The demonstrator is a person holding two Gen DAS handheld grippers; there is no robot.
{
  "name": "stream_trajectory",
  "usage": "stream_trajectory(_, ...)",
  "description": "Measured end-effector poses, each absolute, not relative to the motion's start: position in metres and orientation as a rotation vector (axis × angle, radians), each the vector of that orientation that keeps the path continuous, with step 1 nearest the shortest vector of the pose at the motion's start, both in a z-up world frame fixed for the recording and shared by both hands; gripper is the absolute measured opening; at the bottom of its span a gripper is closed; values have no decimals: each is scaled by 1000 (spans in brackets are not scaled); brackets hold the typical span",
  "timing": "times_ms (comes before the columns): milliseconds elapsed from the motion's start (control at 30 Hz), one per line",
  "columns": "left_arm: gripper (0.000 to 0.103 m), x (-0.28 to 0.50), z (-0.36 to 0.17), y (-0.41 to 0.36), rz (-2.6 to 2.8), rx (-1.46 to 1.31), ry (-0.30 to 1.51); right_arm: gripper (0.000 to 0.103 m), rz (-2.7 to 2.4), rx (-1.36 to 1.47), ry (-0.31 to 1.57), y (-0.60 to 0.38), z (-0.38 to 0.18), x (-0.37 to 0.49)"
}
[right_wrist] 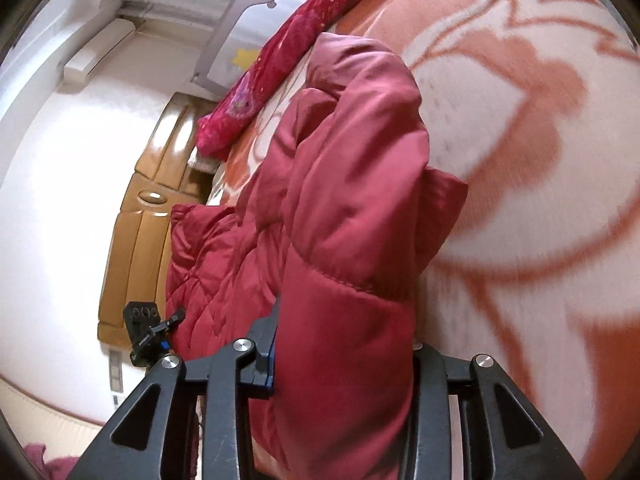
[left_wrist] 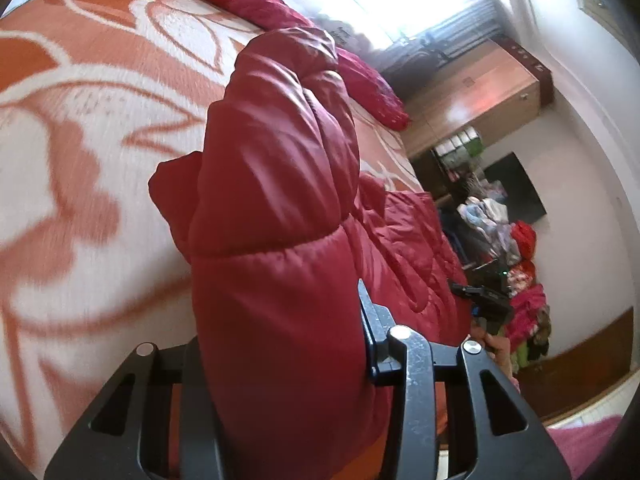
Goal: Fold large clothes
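1. Carrying a fold across looks like the step in hand: the red puffer jacket (left_wrist: 276,216) hangs lifted over the orange-and-white bedspread (left_wrist: 80,128), its far part resting on the bed.
2. Left gripper (left_wrist: 280,360) and right gripper (right_wrist: 344,360) are each clamped on a padded edge.
3. Next, lay it flat, edges aligned.
4. Glossy, quilted, bulky; likely springy.
5. A red sequined cushion (right_wrist: 256,92) lies far.
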State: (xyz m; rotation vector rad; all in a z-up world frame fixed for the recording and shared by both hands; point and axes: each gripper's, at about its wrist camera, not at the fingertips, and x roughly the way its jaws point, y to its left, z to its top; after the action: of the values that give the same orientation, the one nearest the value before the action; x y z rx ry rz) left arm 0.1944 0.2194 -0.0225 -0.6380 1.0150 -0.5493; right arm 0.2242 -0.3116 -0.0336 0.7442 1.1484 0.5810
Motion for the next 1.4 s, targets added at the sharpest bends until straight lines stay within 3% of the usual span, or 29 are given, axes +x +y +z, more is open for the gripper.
stream_trajectory(233, 38, 122, -27, 224, -554, -680, 1025, 36, 564, 795, 1143, -321, -39, 137)
stream_trajectory(567, 39, 99, -58, 224, -474, -672, 1072, 41, 498, 822, 1135, -334, -67, 114)
stream_trajectory(967, 63, 93, -70, 212, -340, -548, 1068, 60, 425, 752, 1128, -324, -79, 109)
stream_trajectory(1133, 73, 90, -59, 204, -257, -452, 1052, 74, 378, 714, 1128, -321, -75, 107)
stream_trajectory(1400, 78, 80, -36, 213, -143, -389, 989, 79, 320, 685, 1112, -319, -62, 101)
